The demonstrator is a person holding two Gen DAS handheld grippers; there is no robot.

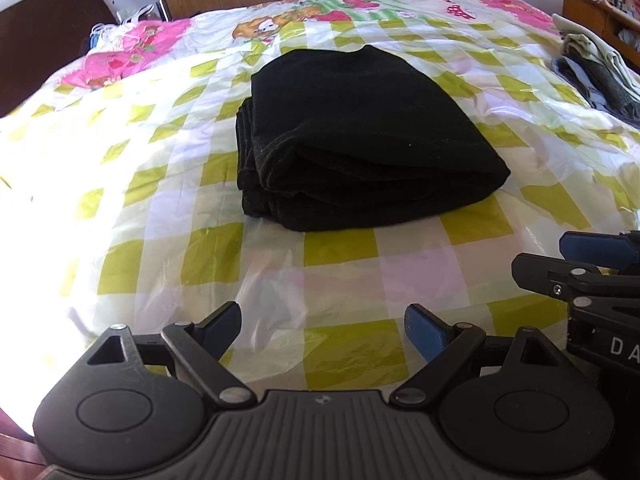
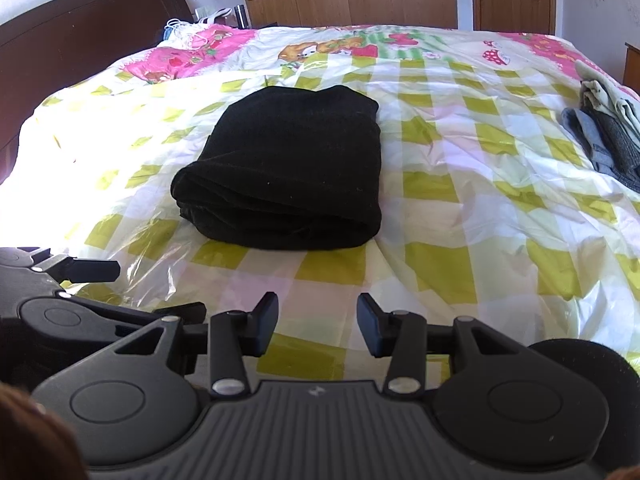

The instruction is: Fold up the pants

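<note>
pants [image 1: 360, 136] lie folded on the bed [image 1: 420, 256], beyond both empty claws.

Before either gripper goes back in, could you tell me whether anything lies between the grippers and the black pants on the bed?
Nothing visible does. Between the open left gripper and the folded black pants there is only bare checkered bedcover; the same holds for the open right gripper. The pile of clothes lies well off to the side.
</note>
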